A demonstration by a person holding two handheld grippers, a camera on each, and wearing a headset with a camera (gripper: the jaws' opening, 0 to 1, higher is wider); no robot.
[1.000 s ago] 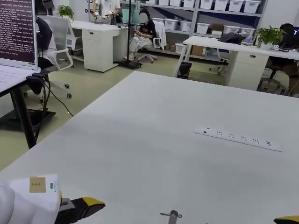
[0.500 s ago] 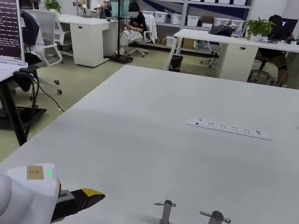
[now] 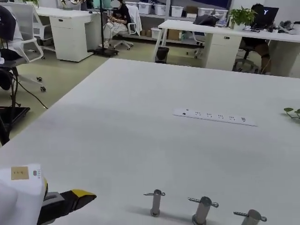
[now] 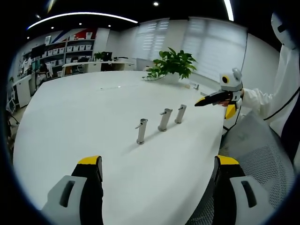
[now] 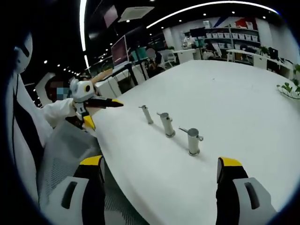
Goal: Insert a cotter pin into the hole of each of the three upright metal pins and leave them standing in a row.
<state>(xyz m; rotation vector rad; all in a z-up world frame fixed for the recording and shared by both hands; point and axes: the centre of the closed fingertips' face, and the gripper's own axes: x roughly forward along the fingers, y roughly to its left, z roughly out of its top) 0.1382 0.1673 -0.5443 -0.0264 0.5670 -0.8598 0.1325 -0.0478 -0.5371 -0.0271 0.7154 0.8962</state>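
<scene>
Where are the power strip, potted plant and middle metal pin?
power strip [image 3: 214, 116]: head view, middle of its top
potted plant [image 4: 172, 63]: left gripper view, its leaves
middle metal pin [image 3: 201, 214]: head view, its shaft

3 metal pins [image 3: 202, 211] stand in a row on the white worktop [image 3: 117, 131], a cotter pin [image 3: 149, 193] through each top. The left hand-held gripper [image 3: 83, 198] is nearby.

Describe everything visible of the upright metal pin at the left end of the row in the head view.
The short grey metal pin is a plain dull cylinder standing upright on the white tabletop, casting a faint shadow. A thin wire cotter pin runs crosswise through it near the top, sticking out both sides. It stands apart from the next pin; nothing else touches it.
</scene>
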